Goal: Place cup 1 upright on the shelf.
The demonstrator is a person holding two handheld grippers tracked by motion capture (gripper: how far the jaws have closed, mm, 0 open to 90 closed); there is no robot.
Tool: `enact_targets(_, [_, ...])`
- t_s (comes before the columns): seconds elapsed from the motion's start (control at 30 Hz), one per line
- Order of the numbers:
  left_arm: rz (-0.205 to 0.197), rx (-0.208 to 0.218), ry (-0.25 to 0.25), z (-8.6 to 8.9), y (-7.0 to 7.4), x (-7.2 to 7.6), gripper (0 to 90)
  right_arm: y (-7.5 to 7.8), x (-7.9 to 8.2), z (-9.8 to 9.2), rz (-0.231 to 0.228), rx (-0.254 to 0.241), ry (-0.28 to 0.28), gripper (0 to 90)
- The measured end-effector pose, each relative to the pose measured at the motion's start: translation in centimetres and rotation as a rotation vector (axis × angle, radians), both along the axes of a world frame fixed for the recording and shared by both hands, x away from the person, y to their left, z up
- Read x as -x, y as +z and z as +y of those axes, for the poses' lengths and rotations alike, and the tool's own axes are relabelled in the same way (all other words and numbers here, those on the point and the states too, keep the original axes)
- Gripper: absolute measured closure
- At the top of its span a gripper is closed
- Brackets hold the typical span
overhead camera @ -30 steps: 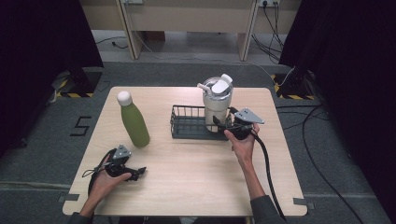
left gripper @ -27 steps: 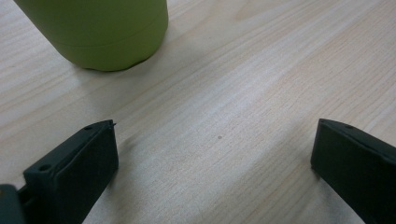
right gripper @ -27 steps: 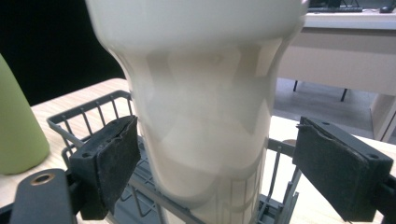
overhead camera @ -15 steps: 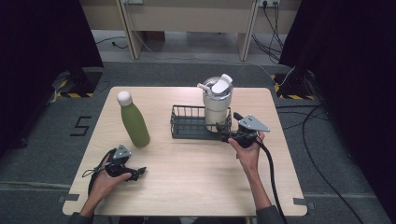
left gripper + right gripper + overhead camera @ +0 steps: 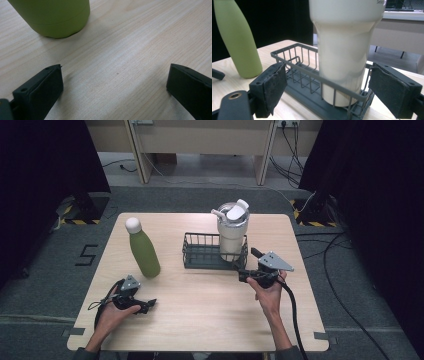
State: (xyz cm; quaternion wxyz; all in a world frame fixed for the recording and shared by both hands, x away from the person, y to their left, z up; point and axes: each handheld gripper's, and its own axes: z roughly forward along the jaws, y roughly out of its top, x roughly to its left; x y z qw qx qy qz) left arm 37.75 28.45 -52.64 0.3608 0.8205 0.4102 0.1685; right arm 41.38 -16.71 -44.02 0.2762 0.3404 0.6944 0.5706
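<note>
A cream tumbler [image 5: 233, 232] with a flip lid stands upright in the right end of a dark wire basket [image 5: 202, 253] at mid-table. My right gripper [image 5: 246, 264] is open just right of the basket's near corner, holding nothing. In the right gripper view the tumbler [image 5: 342, 50] and basket [image 5: 299, 63] lie ahead of the spread pads [image 5: 272, 87], untouched. A green bottle [image 5: 144, 251] with a white cap stands at the left. Near the front left my left gripper [image 5: 145, 301] rests open and empty, with the bottle's base [image 5: 52, 17] beyond its jaws.
The wooden table [image 5: 200, 320] has bare room in the middle and along the front. A black cable [image 5: 292, 310] trails from the right gripper over the near edge. Grey floor and dark curtains surround the table.
My right gripper has drawn back from the tumbler, toward the near right side of the table. The left gripper, bottle, basket and tumbler have not moved.
</note>
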Motion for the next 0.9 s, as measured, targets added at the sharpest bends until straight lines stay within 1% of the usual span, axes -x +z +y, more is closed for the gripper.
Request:
enact_targets(0.03, [0.000, 0.000, 0.000, 0.0, 0.0, 0.0, 0.0, 0.0, 0.0, 0.0, 0.000, 0.000, 0.000, 14.8])
enact_targets(0.07, [0.000, 0.000, 0.000, 0.0, 0.0, 0.0, 0.0, -0.1, 0.3, 0.1, 0.013, 0.002, 0.005, 14.8])
enact_targets(0.27, [0.000, 0.000, 0.000, 0.0, 0.0, 0.0, 0.0, -0.4, 1.1, -0.1, 0.013, 0.016, 0.012, 14.8])
enact_targets(0.53, [0.001, 0.000, 0.000, 0.0, 0.0, 0.0, 0.0, -0.5, 2.3, -0.4, 0.020, 0.008, 0.026, 14.8])
enact_targets(0.63, [0.000, 0.000, 0.000, 0.0, 0.0, 0.0, 0.0, -0.5, 2.5, -0.4, 0.020, 0.007, 0.028, 14.8])
enact_targets(0.7, [0.000, 0.000, 0.000, 0.0, 0.0, 0.0, 0.0, -0.5, 2.7, -0.4, 0.017, 0.018, 0.026, 14.9])
enact_targets(0.9, [0.000, 0.000, -0.001, 0.0, 0.0, 0.0, 0.0, -0.8, 3.1, -0.6, 0.029, 0.018, 0.026, 14.8])
